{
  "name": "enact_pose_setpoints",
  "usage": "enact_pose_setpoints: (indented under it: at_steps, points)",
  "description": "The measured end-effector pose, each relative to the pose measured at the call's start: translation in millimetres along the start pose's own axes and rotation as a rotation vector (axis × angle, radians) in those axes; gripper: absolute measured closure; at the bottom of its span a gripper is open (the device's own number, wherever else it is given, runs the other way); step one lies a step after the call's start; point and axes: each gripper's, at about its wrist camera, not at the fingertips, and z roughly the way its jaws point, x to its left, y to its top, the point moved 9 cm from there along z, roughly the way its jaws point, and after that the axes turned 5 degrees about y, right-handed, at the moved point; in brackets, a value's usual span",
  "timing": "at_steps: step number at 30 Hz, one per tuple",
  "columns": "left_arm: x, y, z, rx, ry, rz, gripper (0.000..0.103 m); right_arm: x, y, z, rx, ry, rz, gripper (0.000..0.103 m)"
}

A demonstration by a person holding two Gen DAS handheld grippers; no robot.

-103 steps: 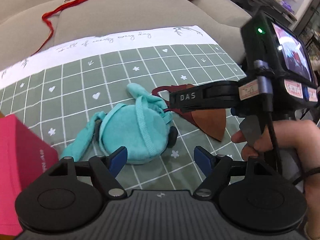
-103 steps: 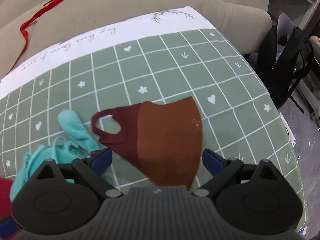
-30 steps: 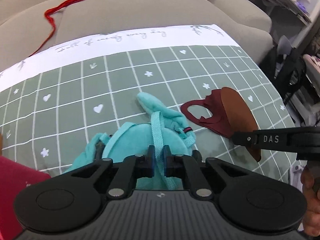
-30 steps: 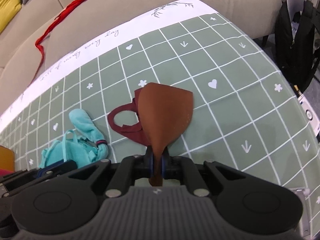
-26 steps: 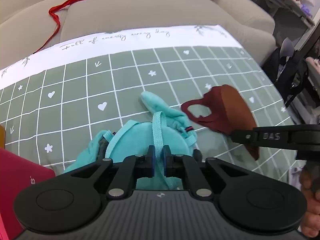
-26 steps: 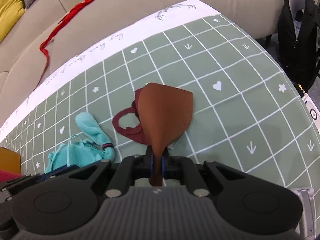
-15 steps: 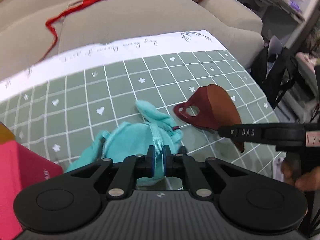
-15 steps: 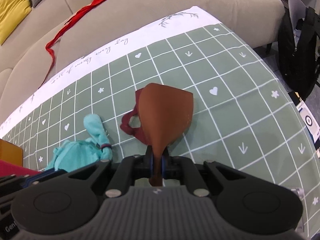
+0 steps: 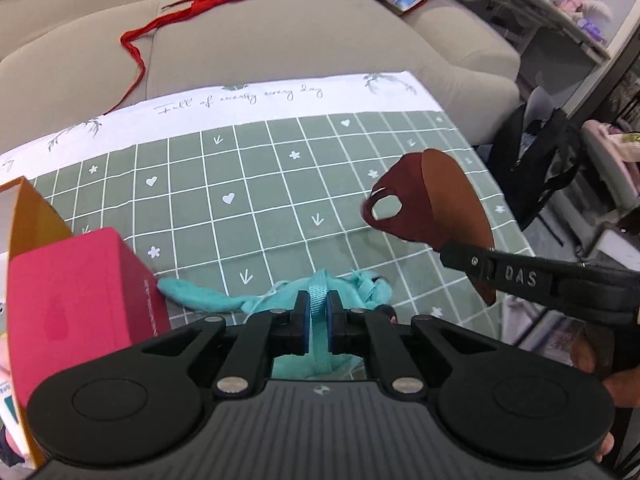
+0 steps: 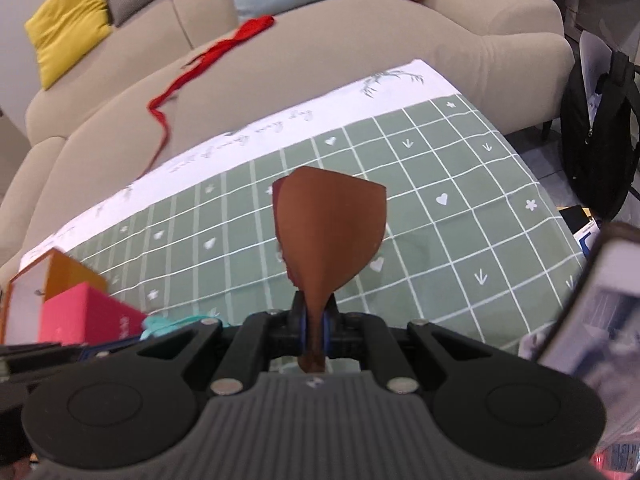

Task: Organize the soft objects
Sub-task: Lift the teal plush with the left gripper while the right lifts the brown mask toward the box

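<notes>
A strap of the teal pouch is pinched between the pressed-together fingers of the left gripper, and the pouch is hung below it, just beside the pink box. The brown face mask is pinched by its lower tip in the right gripper and is held clear above the green checked cloth spread on the tabletop. A red ribbon is draped over the beige sofa behind.

Count: two grippers, one teal pouch, one brown face mask, one pink box, one red ribbon, one yellow cushion.
</notes>
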Motion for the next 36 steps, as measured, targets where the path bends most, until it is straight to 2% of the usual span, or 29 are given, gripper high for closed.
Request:
enact_pose_setpoints:
  at_steps: [7, 11, 17, 20, 22, 25, 30, 36]
  points:
    - [12, -9, -47, -0.063, -0.059, -0.096, 0.095, 23, -22, -52, -0.036, -0.02, -0.053, 0.099]
    - [18, -23, -64, -0.047, -0.087, -0.114, 0.095, 31, -36, -67, -0.018, 0.0, -0.038, 0.099]
    - [44, -61, -78, 0.054, -0.062, -0.166, 0.095, 53, -73, -70, 0.156, 0.032, -0.102, 0.099]
    - [58, -83, -85, 0.087, -0.035, -0.178, 0.095, 65, -89, -74, 0.199, 0.027, -0.158, 0.099]
    - [68, -98, -90, 0.108, -0.042, -0.208, 0.095, 74, -99, -74, 0.219, 0.028, -0.179, 0.099]
    - [81, -118, -103, 0.119, -0.035, -0.229, 0.095, 93, -123, -75, 0.27, 0.063, -0.22, 0.099]
    - [98, -151, -127, 0.144, -0.009, -0.199, 0.095, 130, -171, -75, 0.376, 0.118, -0.304, 0.099]
    - [135, -183, -155, 0.172, 0.082, -0.156, 0.095, 172, -206, -79, 0.473, 0.15, -0.422, 0.099]
